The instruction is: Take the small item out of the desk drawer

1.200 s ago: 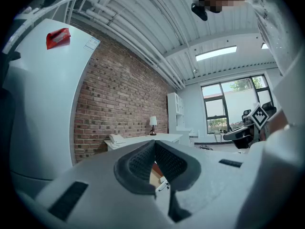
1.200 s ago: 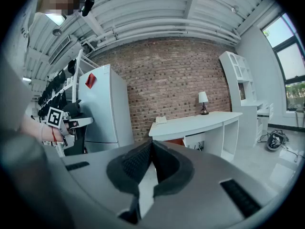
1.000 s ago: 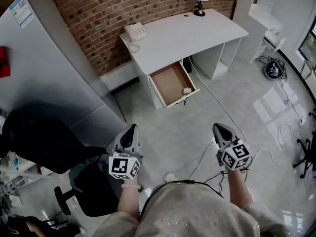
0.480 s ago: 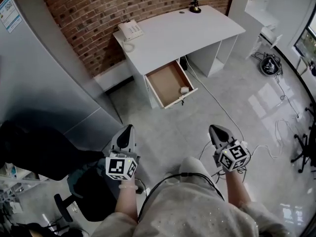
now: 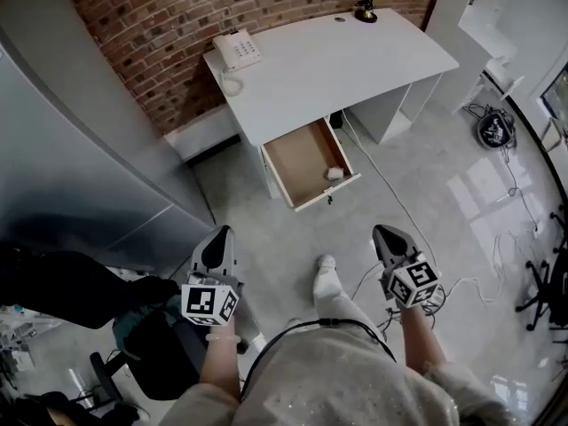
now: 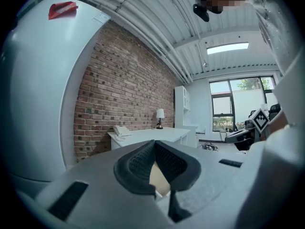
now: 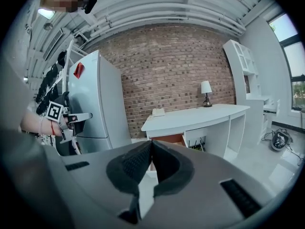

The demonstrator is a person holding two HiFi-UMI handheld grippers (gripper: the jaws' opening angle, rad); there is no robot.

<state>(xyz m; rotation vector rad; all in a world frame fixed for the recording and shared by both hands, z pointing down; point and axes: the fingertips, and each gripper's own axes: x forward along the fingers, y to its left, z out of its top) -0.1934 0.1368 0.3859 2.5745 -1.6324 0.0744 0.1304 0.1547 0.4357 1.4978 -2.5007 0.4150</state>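
A person stands on a grey floor, well short of a white desk (image 5: 328,60) at the upper centre of the head view. The desk drawer (image 5: 300,153) is pulled open at the frame's centre. The small item (image 5: 335,173), pale and rounded, lies in its lower right corner. The left gripper (image 5: 218,245) at lower left and the right gripper (image 5: 389,242) at lower right both have their jaws pressed together with nothing between them. This looks like the approach step. Next, one gripper must get close above the drawer, part its jaws and descend over the item, which lies well apart from both.
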